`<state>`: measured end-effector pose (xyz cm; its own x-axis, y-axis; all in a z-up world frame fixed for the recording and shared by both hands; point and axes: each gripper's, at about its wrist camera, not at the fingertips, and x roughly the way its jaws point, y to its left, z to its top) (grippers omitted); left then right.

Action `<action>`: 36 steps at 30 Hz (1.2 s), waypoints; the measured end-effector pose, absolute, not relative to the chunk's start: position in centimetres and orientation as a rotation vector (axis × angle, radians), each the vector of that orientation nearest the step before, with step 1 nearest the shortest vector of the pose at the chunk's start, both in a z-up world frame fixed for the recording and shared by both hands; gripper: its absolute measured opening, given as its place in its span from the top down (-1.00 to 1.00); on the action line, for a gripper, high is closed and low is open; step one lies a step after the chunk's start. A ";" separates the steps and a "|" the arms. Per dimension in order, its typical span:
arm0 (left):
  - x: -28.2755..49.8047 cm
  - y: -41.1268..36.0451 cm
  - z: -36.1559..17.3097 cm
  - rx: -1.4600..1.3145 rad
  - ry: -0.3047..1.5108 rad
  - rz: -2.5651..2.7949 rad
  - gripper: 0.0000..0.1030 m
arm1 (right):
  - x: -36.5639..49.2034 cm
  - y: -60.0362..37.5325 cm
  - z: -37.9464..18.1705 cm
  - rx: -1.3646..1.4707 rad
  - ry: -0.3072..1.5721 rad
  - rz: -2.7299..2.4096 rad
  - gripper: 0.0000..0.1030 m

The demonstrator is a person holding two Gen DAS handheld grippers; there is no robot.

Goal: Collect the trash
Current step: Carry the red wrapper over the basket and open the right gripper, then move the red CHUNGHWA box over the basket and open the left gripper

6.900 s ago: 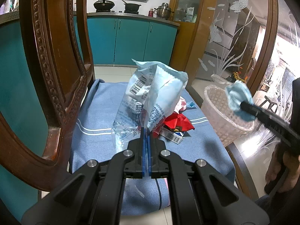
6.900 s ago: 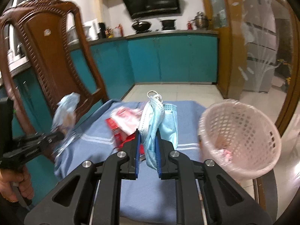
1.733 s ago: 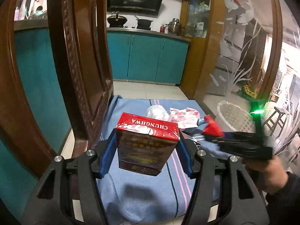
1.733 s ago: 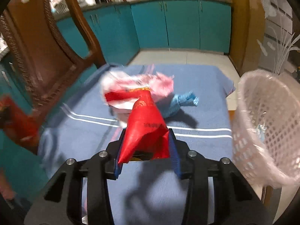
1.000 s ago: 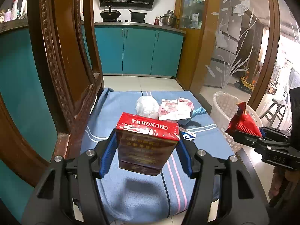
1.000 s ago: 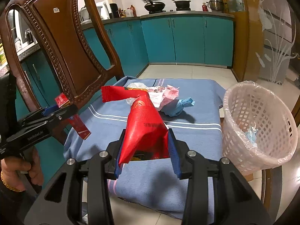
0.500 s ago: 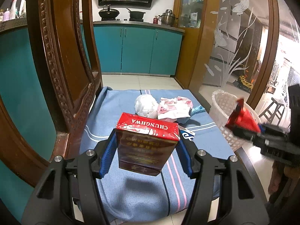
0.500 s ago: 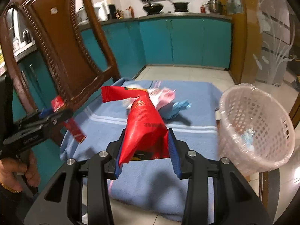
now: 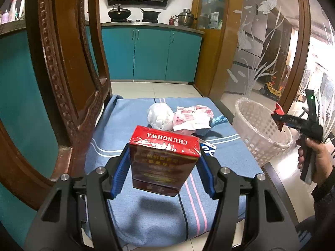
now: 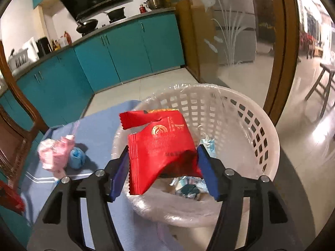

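Note:
My left gripper (image 9: 163, 167) is shut on a red Chunghwa cigarette box (image 9: 164, 159), held above the blue cloth (image 9: 129, 213). In the right wrist view, my right gripper (image 10: 162, 167) hangs over the white mesh basket (image 10: 261, 129). Its jaws are opening, with a red snack wrapper (image 10: 161, 148) loose between them. The left wrist view shows that gripper (image 9: 278, 117) at the basket (image 9: 257, 129), in a person's hand (image 9: 312, 152). On the cloth lie a white crumpled ball (image 9: 160, 116), a pink-white wrapper (image 9: 192, 117) and a blue crumple (image 9: 217, 119).
A carved wooden chair back (image 9: 69, 62) rises at the cloth's left edge. The basket stands at the cloth's right edge and holds a blue mask and wrappers (image 10: 188, 186). A small blue-white card (image 9: 207, 149) lies near the box. Teal cabinets (image 9: 150, 56) stand beyond the tiled floor.
My right gripper has swung right from above the cloth to over the basket, rolled, and its jaws have widened around the red wrapper. The left gripper and its box have not moved.

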<state>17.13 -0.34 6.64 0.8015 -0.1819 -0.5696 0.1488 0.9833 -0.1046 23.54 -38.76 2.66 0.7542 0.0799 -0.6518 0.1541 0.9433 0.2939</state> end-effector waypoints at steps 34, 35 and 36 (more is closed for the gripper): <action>29.3 -30.6 9.4 0.021 0.602 -0.570 -0.95 | 14.3 -47.8 8.1 0.683 0.244 -0.230 -0.95; 29.2 -29.4 9.1 -0.004 0.614 -0.570 -0.95 | 14.4 -47.6 8.2 0.676 0.253 -0.217 -0.95; 28.9 -27.9 9.1 -0.025 0.614 -0.565 -0.95 | 14.6 -47.3 8.3 0.667 0.258 -0.205 -0.95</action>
